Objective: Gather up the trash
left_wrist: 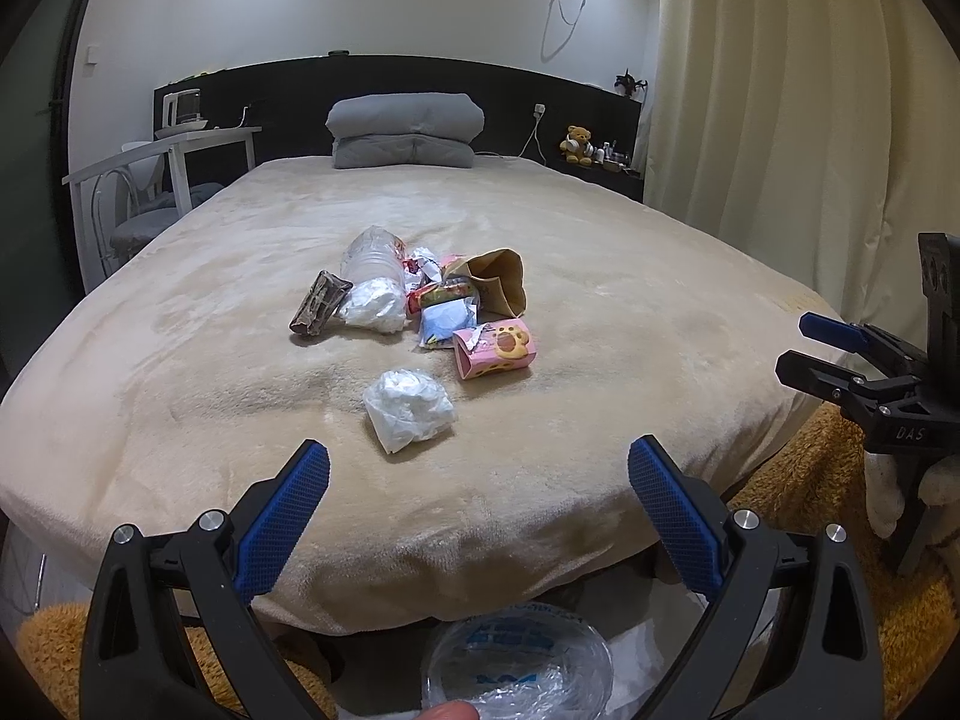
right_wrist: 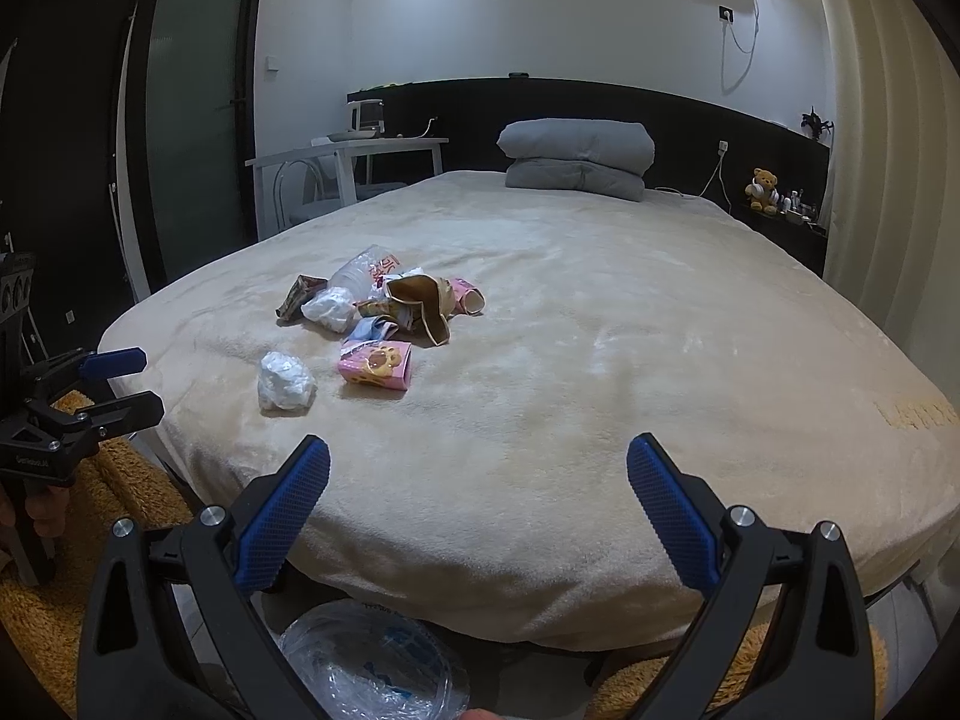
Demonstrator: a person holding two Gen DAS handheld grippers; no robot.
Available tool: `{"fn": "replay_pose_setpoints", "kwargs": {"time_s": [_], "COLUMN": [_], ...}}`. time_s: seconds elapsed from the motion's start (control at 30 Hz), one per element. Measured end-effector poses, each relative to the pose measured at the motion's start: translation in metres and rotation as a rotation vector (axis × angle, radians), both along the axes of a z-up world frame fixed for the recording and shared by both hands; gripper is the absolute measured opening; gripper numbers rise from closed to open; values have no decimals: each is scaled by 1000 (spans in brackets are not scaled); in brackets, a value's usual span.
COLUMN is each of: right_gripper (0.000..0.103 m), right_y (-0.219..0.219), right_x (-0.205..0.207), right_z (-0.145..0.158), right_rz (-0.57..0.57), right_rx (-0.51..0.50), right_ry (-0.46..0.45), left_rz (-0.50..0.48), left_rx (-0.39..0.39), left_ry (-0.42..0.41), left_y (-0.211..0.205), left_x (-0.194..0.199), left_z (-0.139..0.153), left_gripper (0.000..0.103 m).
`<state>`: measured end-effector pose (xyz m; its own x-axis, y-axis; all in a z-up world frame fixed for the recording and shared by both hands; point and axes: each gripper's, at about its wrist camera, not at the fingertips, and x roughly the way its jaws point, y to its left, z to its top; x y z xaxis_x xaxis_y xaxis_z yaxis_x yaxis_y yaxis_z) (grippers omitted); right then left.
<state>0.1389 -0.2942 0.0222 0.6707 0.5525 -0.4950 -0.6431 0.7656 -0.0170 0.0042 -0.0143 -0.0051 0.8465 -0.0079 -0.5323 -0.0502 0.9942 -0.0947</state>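
Note:
A heap of trash lies mid-bed on the beige blanket (left_wrist: 240,312): a crushed clear bottle (left_wrist: 373,255), a brown wrapper (left_wrist: 320,302), crumpled white paper (left_wrist: 375,305), a brown paper bag (left_wrist: 499,283) and a pink paw-print box (left_wrist: 495,349). Nearer the foot edge sits a separate white wad (left_wrist: 408,409), also the wad (right_wrist: 284,382) in the right wrist view beside the pink box (right_wrist: 375,365). My left gripper (left_wrist: 479,480) stands open short of the wad. My right gripper (right_wrist: 478,477) is open over bare blanket (right_wrist: 600,360). A clear plastic bag (left_wrist: 519,660) sits below the bed edge.
A folded grey duvet (left_wrist: 405,129) lies at the head of the bed. A white table (left_wrist: 180,144) with a chair stands at the left, a curtain (left_wrist: 780,90) at the right. An orange shaggy rug (right_wrist: 90,480) covers the floor. A fingertip (left_wrist: 447,710) shows at the bottom edge.

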Motion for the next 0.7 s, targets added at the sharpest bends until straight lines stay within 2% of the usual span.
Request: {"fn": "replay_pose_setpoints", "kwargs": {"time_s": [0.7], "right_gripper": [98], "right_y": [2], "right_x": [-3], "right_z": [0], "right_rz": [8], "right_rx": [-19], "right_ry": [-10], "left_rz": [2], "left_rx": [1], "left_ry": [-1], "left_y": [-2], "left_x": [1], "left_z": [1], "left_gripper": [97]}}
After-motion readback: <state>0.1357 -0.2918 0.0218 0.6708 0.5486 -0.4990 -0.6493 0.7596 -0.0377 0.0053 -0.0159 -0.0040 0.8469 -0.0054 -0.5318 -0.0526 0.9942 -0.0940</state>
